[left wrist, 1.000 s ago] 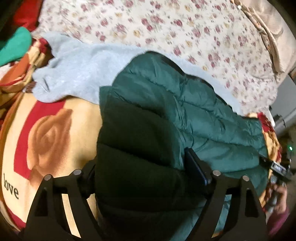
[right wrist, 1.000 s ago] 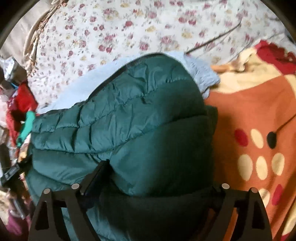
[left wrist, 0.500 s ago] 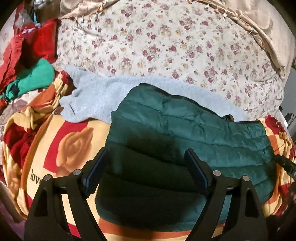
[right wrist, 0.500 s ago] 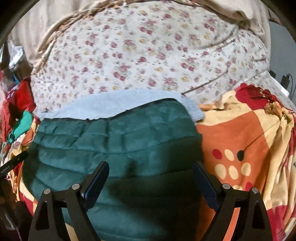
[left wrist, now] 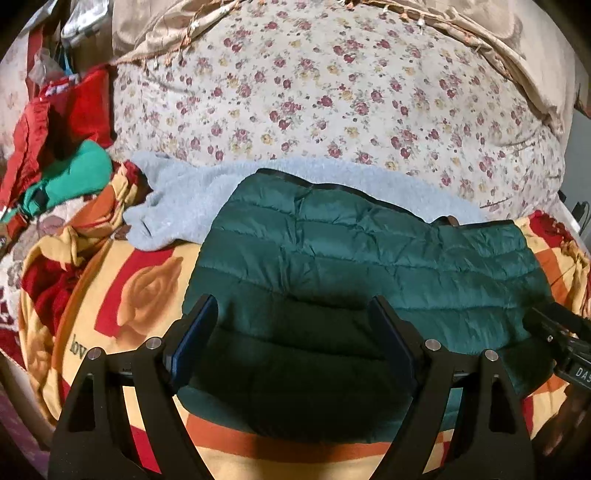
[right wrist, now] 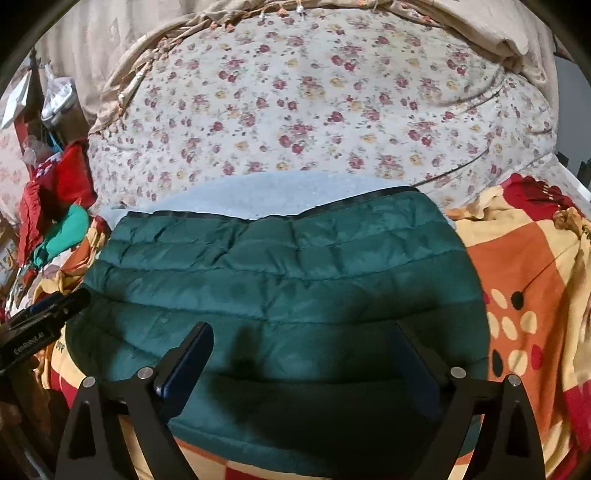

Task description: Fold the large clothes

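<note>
A dark green quilted puffer jacket [left wrist: 351, 258] lies folded flat on the patterned blanket, partly over a light grey fleece garment [left wrist: 177, 199]. It also shows in the right wrist view [right wrist: 280, 280], with the grey fleece [right wrist: 258, 192] behind it. My left gripper [left wrist: 293, 314] is open and empty, hovering above the jacket's near left part. My right gripper [right wrist: 304, 341] is open and empty above the jacket's near right part. The right gripper also shows at the edge of the left wrist view [left wrist: 561, 343], and the left gripper at the edge of the right wrist view [right wrist: 40, 325].
The jacket rests on an orange, red and yellow blanket [left wrist: 122, 295] on a bed. A floral quilt [left wrist: 332, 103] lies behind. Red and green clothes [left wrist: 62, 155] are heaped at the left. A beige cloth [right wrist: 498, 29] is bunched at the back.
Both grippers have let go of the green jacket and pulled back and up. The jacket has settled flat in its folded shape on the blanket.
</note>
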A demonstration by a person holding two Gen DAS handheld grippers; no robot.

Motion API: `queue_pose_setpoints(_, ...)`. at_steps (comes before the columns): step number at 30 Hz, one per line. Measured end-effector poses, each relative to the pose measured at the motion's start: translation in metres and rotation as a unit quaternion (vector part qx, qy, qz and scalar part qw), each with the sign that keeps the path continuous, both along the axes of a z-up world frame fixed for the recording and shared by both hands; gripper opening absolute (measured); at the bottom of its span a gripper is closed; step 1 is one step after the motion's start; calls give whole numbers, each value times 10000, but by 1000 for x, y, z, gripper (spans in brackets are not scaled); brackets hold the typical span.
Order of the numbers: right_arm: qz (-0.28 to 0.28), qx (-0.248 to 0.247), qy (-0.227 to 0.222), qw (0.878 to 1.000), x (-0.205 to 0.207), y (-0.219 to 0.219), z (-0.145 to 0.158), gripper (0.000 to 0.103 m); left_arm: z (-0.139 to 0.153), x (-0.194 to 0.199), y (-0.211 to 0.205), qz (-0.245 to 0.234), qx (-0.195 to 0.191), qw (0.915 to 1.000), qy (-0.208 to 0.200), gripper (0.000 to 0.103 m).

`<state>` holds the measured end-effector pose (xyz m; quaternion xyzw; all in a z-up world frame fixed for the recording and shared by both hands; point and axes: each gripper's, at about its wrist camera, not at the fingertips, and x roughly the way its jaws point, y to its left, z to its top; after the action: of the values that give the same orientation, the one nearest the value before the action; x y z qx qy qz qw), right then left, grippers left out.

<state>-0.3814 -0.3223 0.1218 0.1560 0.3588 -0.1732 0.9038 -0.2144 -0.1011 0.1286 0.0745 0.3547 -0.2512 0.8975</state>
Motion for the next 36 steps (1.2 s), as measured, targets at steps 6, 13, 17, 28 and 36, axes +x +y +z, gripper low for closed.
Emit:
queue_pose_setpoints(6,43,-77,-35,10000,2,16,5,94,1,-12,-3,-50,30,9999,-143,84)
queue_pose_setpoints(13,52,-196,-13,9998,5,27,4,94,0,-24,-8,-35,133,9994,-331,84)
queue_pose_setpoints(17,72,-331,6,9994,7,34,5,95,-2,-26,-8,-32,145,9994,-311,84)
queue_pose_setpoints(28,55,-431,13,9991,8,37,4,96,-4,-29,-9,6,65,9994,-340,84)
queue_pose_setpoints(36,20,-447,25,9990,7,38,4,96,-3,-29,-11,-18,13,9995,-324,84)
